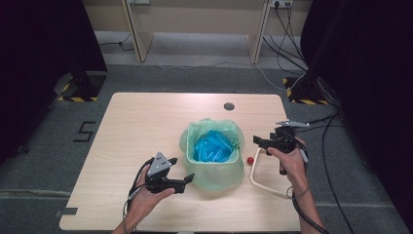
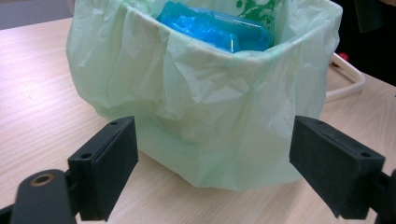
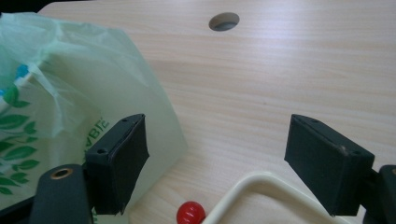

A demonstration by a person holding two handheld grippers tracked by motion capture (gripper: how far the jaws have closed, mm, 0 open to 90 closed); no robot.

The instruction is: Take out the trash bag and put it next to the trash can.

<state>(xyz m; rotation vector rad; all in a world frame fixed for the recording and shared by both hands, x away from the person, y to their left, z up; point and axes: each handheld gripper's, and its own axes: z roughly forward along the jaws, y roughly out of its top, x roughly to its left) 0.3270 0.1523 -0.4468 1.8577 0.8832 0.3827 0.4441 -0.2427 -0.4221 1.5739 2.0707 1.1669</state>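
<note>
the high view looks forward and down over the whole table [image 1: 146,117]. each gripper view sits low behind its own parted jaws, close to the green bag [image 2: 205,116], which all three share; the right one faces past its side.

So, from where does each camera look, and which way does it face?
High view: above the person's side, looking forward and down on the table; both forearms, left gripper and right gripper show.
Left gripper view: low on the table, facing the green bag; its two black jaws stand open.
Right gripper view: low, facing across the table past the red ball and white handle; jaws open.
All three views share the green bag.
</note>
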